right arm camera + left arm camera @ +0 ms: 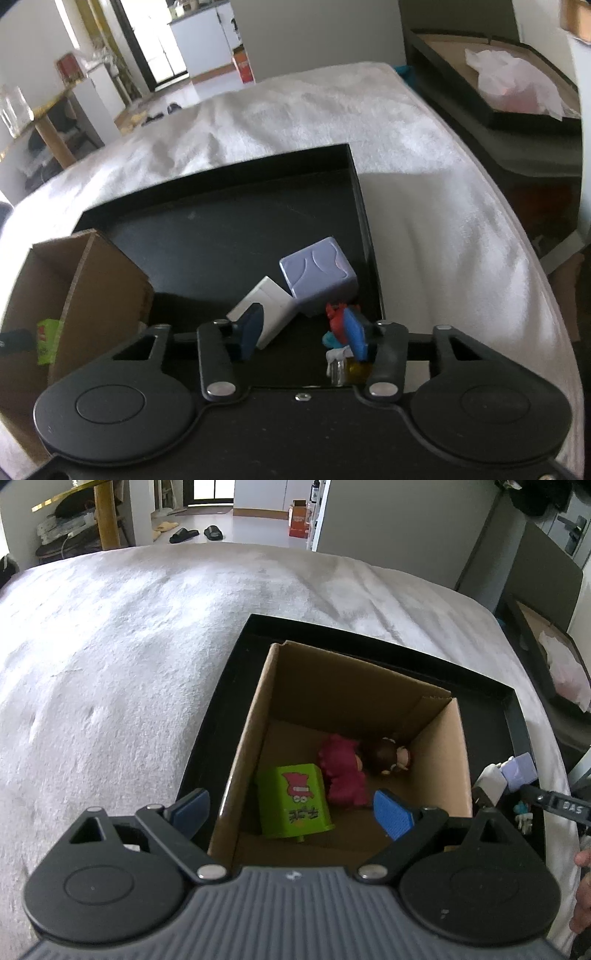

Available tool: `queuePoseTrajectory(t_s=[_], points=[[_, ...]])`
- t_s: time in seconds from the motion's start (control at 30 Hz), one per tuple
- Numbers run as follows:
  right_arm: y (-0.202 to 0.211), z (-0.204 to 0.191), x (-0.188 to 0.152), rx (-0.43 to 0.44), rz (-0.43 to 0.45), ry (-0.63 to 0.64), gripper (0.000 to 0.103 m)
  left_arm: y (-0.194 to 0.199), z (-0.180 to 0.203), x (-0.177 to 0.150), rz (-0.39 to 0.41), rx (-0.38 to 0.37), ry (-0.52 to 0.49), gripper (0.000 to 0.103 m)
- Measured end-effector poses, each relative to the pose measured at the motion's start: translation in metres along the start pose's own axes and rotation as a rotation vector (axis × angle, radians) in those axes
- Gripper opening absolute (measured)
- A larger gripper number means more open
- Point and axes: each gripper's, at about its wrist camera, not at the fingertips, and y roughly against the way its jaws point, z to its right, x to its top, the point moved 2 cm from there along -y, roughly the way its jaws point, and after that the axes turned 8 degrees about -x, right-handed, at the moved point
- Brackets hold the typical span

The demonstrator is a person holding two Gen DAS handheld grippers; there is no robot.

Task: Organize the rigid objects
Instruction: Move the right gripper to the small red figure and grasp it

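Note:
My left gripper (291, 812) is open and hangs over an open cardboard box (258, 709). A green printed box (295, 801) and a doll in a magenta dress (343, 771) lie on its floor. The cardboard box stands in a black tray (229, 229). In the tray's near right corner rest a white block (275, 302), a lilac cube (319, 269) and a small red and blue figure (334, 319). My right gripper (303, 330) is low over them with its jaws narrowed. The white block's near corner is between the fingers, and a gap shows at the right pad.
The tray lies on a white fluffy bed cover (129, 657). A dark side table with a second tray and a plastic bag (517, 81) stands to the right of the bed. A small yellow-capped bottle (351, 369) lies by the figure. A person's hand (583, 860) holds the right gripper.

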Motion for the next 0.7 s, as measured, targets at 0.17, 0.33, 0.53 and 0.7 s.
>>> queuePoseTrajectory(t_s=[0.17, 0.33, 0.53, 0.7], points=[[-0.008, -0.003, -0.003, -0.028, -0.041, 0.019, 0.042, 0.002, -0.003, 0.000, 0.002, 0.011, 0.016, 0.095], [-0.009, -0.008, -0.014, -0.028, -0.085, 0.054, 0.033, 0.005, -0.011, -0.005, -0.004, 0.021, 0.030, 0.095], [0.006, -0.013, -0.018, -0.020, -0.084, 0.062, 0.032, 0.006, -0.018, -0.013, -0.023, 0.001, 0.043, 0.095], [0.023, -0.022, -0.014, -0.006, -0.071, 0.061, 0.032, 0.009, -0.026, -0.017, -0.023, -0.002, 0.058, 0.095]])
